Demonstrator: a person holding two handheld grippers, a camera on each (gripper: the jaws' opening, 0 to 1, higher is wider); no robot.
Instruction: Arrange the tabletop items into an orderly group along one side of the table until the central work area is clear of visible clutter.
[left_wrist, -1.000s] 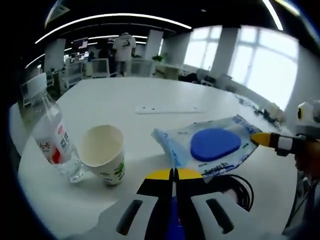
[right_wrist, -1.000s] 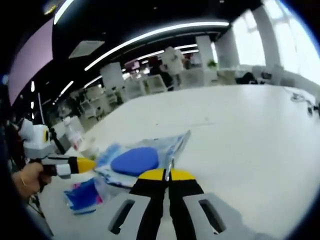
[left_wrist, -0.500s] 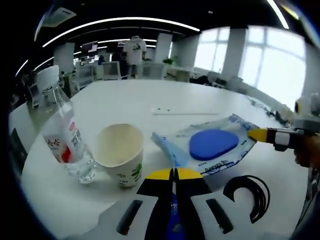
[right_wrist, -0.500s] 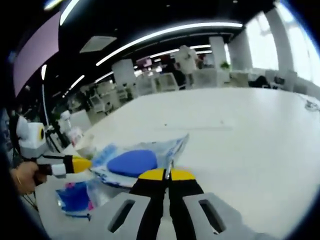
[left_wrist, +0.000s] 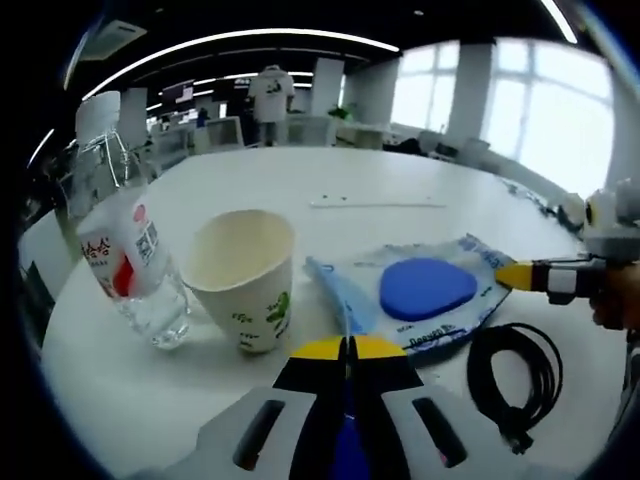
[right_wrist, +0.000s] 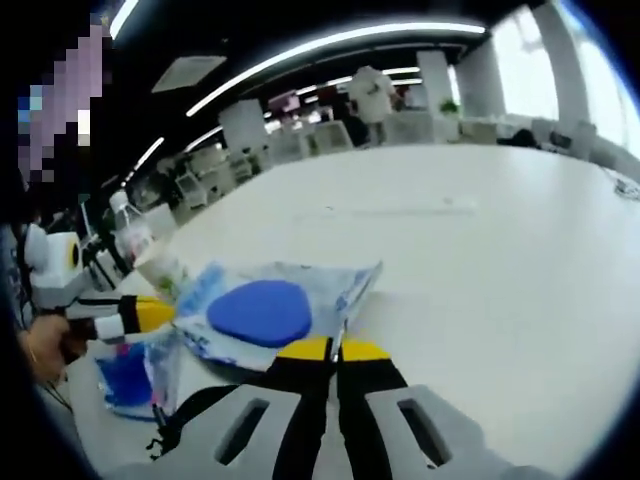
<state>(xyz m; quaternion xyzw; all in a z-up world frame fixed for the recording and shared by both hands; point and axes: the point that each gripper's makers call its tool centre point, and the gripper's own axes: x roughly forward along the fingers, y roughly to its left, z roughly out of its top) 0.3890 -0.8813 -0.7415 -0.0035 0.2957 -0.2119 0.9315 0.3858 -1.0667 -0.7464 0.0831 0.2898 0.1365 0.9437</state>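
While both tools pinch one clear packet between them, it lies on the white bench.

With its jaws pressed together, the left tool (left_wrist: 346, 347) grips the packet (left_wrist: 420, 300) by its near edge; the right tool (right_wrist: 336, 349) is likewise closed on the opposite edge. The packet holds a blue pad (left_wrist: 427, 288) and its long axis runs roughly from one tool to the other, so neither hand is nearer and any slide needs both moving together. Left of the left tool stand a paper cup (left_wrist: 241, 279) and a water bottle (left_wrist: 122, 255), close together; a coiled black cable (left_wrist: 512, 375) lies to the right, just beside the packet.
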